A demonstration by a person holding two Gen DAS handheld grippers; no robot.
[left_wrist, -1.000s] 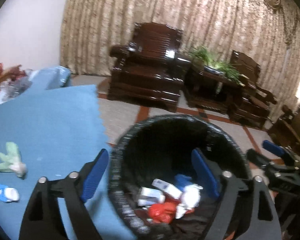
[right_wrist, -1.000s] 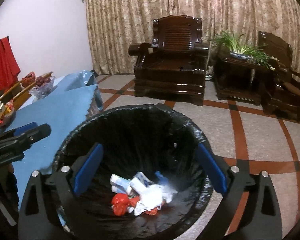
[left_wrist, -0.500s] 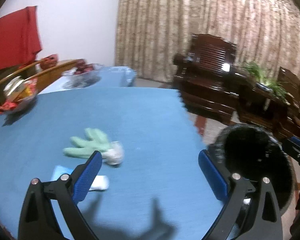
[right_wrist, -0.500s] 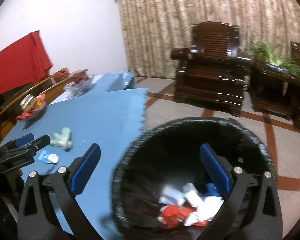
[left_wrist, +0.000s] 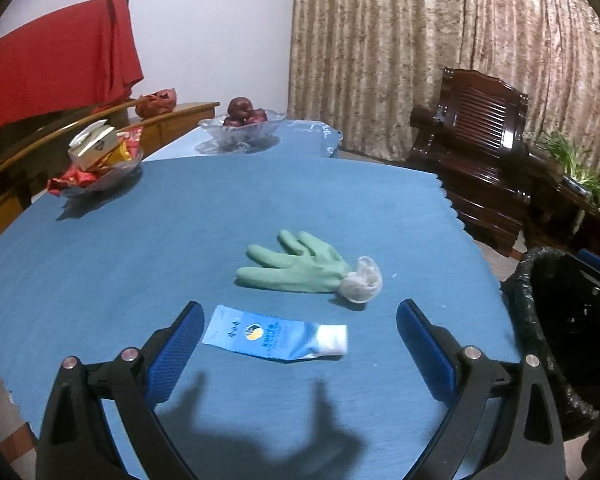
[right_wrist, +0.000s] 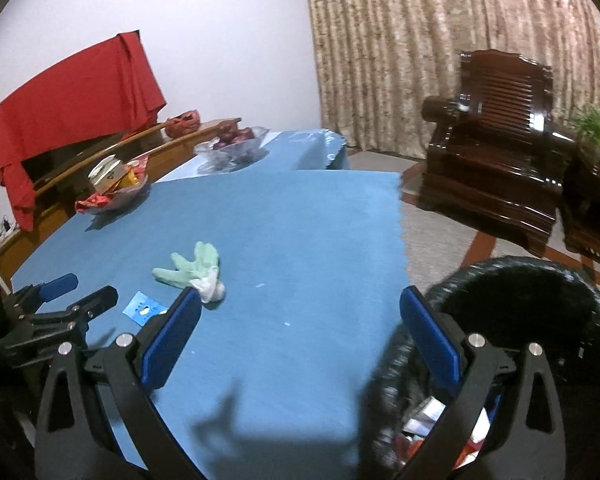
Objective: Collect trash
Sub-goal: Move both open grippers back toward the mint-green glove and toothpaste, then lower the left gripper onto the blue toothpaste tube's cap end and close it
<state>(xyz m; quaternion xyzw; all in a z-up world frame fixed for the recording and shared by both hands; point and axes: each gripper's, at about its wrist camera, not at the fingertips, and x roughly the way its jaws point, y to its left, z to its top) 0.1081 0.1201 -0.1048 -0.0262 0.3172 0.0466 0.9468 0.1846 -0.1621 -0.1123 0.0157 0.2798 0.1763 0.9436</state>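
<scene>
Both grippers gape wide, holding nothing. Left gripper (left_wrist: 300, 344) hovers over the blue tube (left_wrist: 274, 337); green glove (left_wrist: 294, 269) lies just beyond. Right gripper (right_wrist: 300, 330) is near the bin (right_wrist: 520, 320).

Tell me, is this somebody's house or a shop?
Most likely a house, probably a living or dining room. There is a carved wooden armchair by long curtains, and a table with a blue cloth holding a glass bowl of fruit.

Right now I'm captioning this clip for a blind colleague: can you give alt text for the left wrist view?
The open left gripper hovers over a blue table, framing a flattened blue tube; a green glove lies just beyond. A black-lined trash bin stands off the table's right edge.
</scene>
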